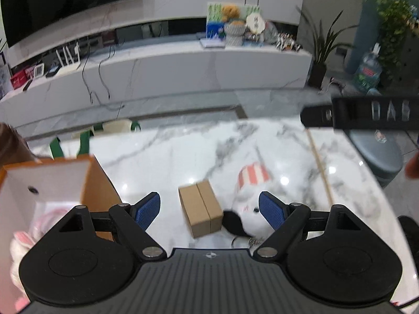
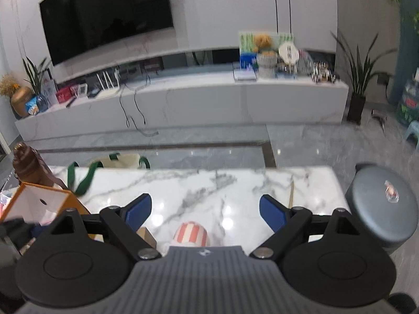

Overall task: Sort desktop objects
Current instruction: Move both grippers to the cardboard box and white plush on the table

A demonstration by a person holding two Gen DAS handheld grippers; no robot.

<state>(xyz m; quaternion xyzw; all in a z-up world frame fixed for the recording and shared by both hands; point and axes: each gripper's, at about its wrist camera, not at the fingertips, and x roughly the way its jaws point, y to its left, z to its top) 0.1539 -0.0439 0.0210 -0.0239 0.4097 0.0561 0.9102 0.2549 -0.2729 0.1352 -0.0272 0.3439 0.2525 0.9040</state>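
A small brown cardboard box lies on the white marble table between my left gripper's open blue pads. A white plush toy with a red-striped hat lies right of the box, touching the right pad. An orange box with a white inside stands at the left and holds pink and white soft items. My right gripper is open and empty above the table; the striped hat and a corner of the cardboard box show just below it. The orange box is at its left.
A brown bottle and a green-handled cloth bag sit at the table's far left edge. A grey round stool stands right of the table. The other gripper's black body crosses the upper right of the left wrist view.
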